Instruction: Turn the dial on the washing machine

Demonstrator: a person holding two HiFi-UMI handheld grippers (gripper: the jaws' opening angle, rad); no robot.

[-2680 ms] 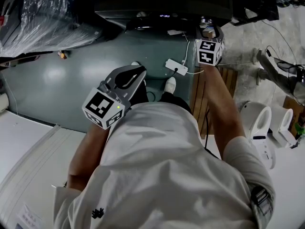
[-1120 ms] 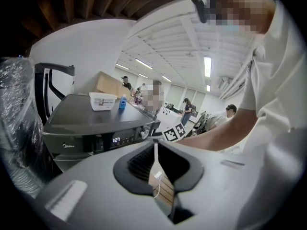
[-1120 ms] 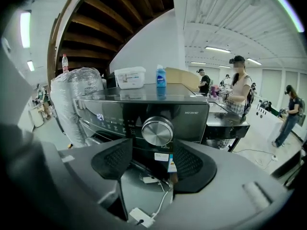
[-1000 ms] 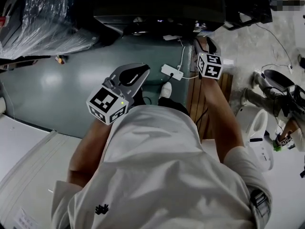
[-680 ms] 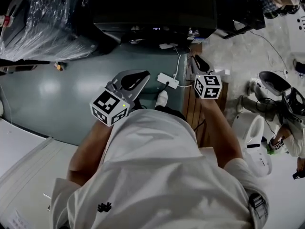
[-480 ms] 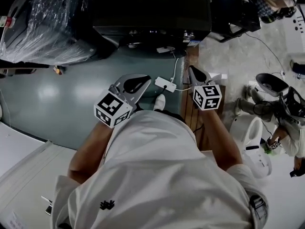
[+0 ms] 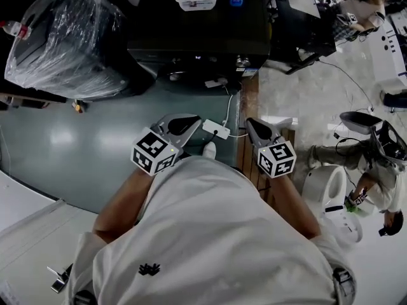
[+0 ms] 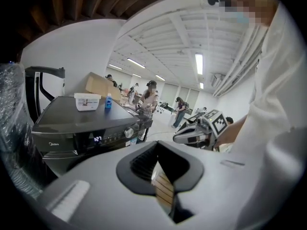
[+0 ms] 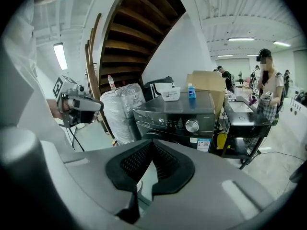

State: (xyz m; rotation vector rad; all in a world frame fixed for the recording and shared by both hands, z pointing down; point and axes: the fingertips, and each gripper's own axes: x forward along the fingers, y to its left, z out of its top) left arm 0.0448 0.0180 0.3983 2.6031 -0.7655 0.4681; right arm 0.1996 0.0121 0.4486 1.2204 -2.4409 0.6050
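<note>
Right gripper (image 9: 152, 150) is clenched on nothing; left gripper (image 8: 158, 148) the same. Both are well apart from the dial (image 9: 192, 125) on the front of the dark washing machine (image 9: 163, 113); on its top stand a white tub (image 9: 171, 95) and a blue bottle (image 9: 191, 91) — contents not visible.

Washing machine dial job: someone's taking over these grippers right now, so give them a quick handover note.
Left gripper: jaws shut, empty, held back from the machine.
Right gripper: jaws shut, empty, also clear of the machine.
Washing machine stands ahead, display lit; the dial is on the right of its front panel, nothing touching it.
Done: cannot tell from here whether the dial has been turned.
To do: if not, step in, open the right jaws, close on the dial and turn it.
</note>
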